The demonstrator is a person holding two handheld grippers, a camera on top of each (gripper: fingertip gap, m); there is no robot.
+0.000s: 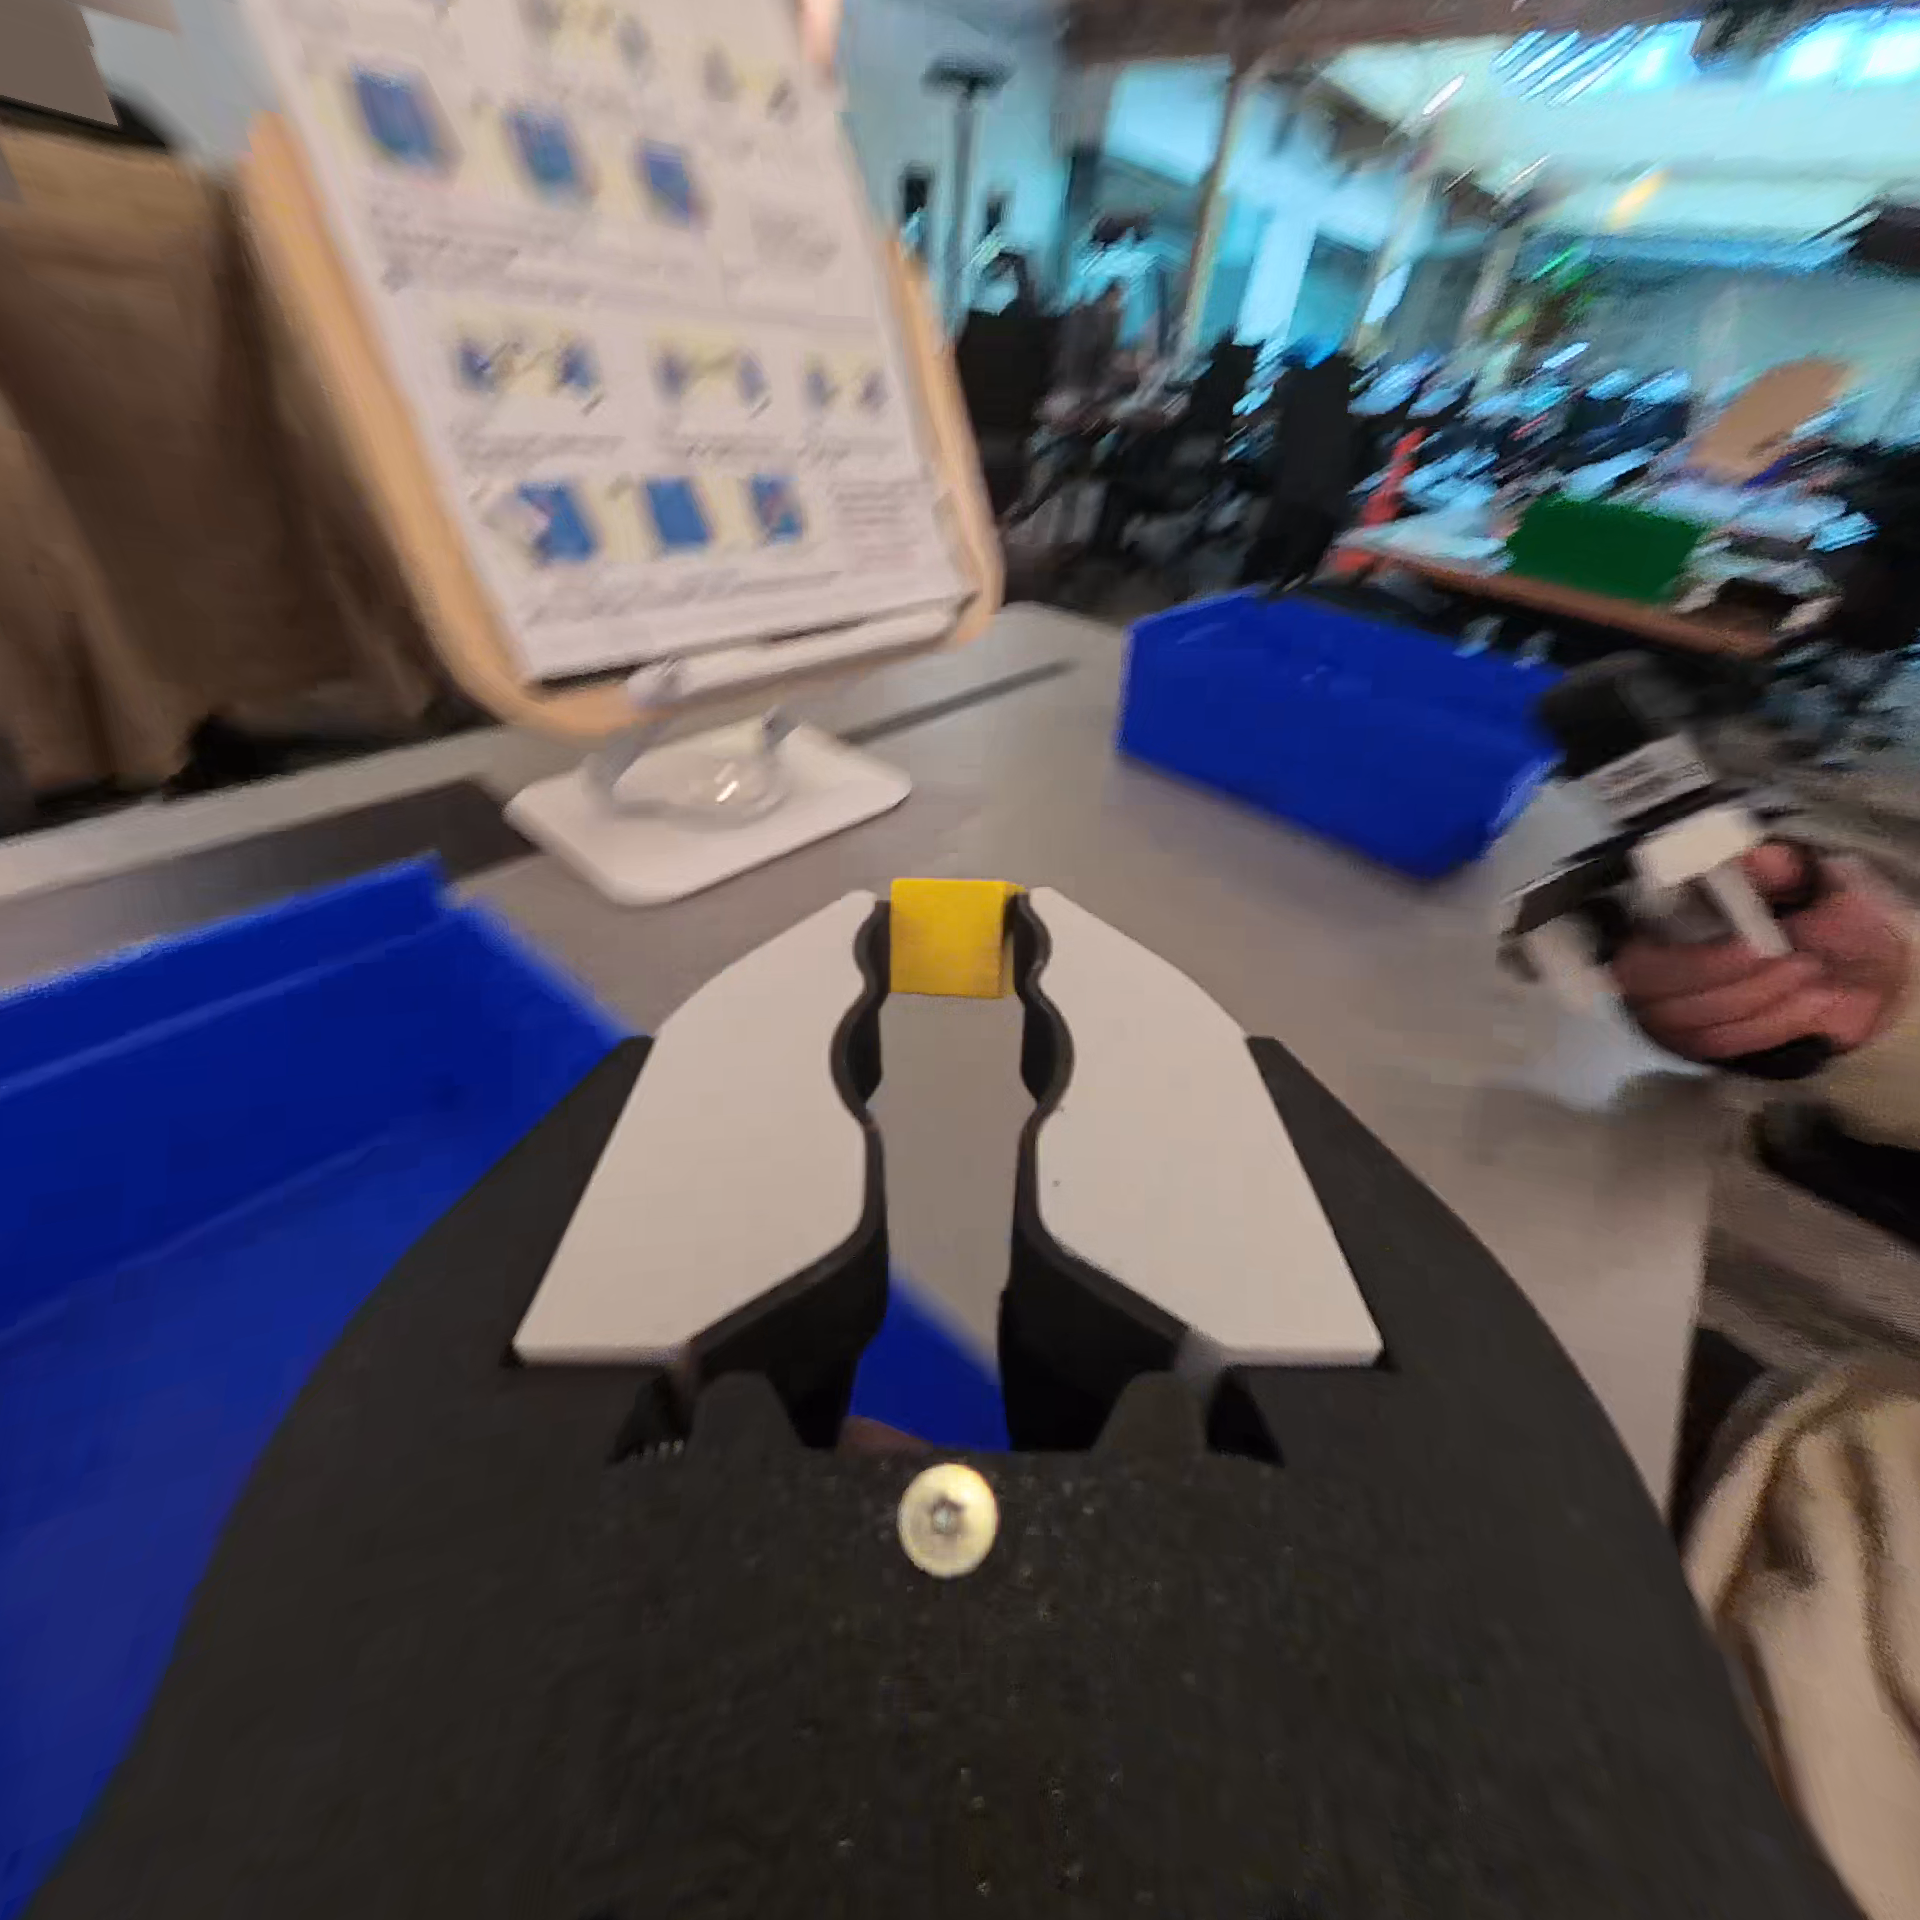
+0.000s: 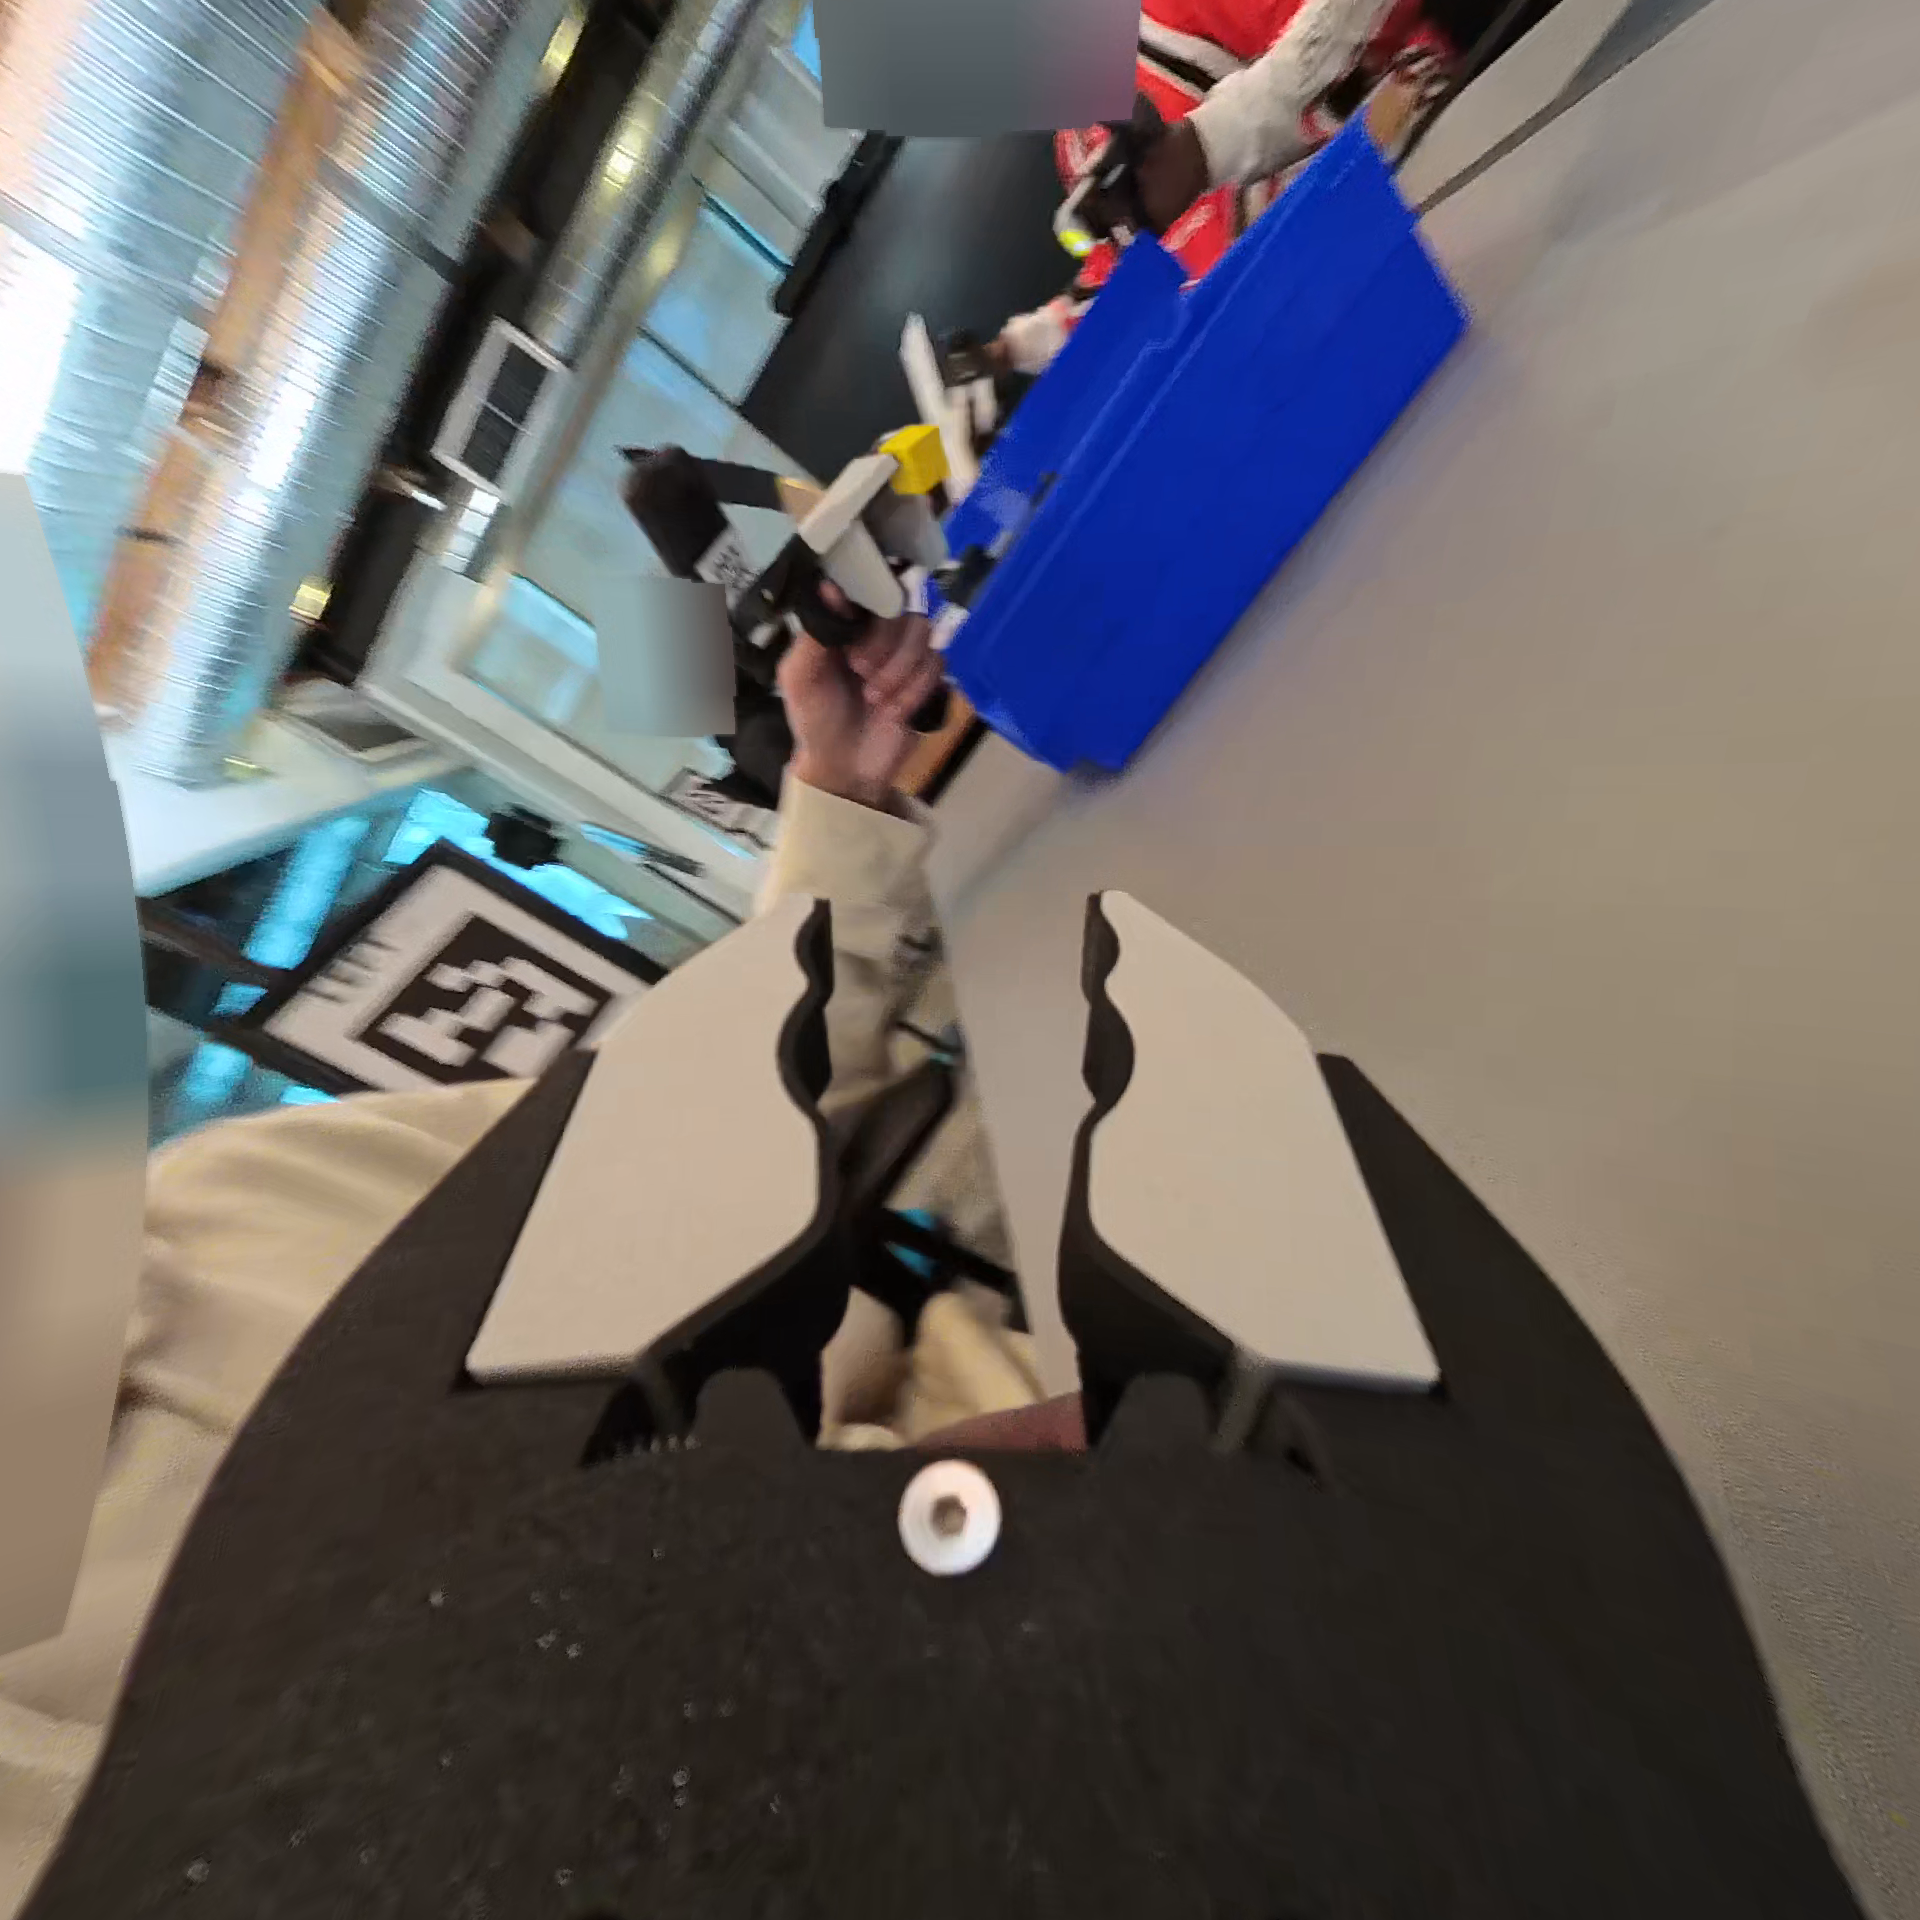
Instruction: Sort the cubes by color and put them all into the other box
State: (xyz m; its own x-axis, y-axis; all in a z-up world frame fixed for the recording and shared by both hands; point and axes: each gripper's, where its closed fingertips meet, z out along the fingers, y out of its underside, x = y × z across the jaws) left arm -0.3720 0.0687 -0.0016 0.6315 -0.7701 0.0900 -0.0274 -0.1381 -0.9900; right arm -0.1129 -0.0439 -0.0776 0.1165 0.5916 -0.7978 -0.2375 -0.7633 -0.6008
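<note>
At the left of the left wrist view, a blue box (image 1: 208,1091) sits on the grey table (image 1: 1195,935), its inside hidden from here. Behind it stands an instruction board (image 1: 623,343) on a white stand. In the middle, the left gripper (image 1: 951,940) pinches a yellow cube (image 1: 948,938) between its fingertips, held above the table. Farther right lies a second blue box (image 1: 1320,717); its contents are too blurred to tell. At the far right a hand (image 1: 1745,966) holds the right gripper (image 2: 956,935), whose jaws are spread and hold nothing.
</note>
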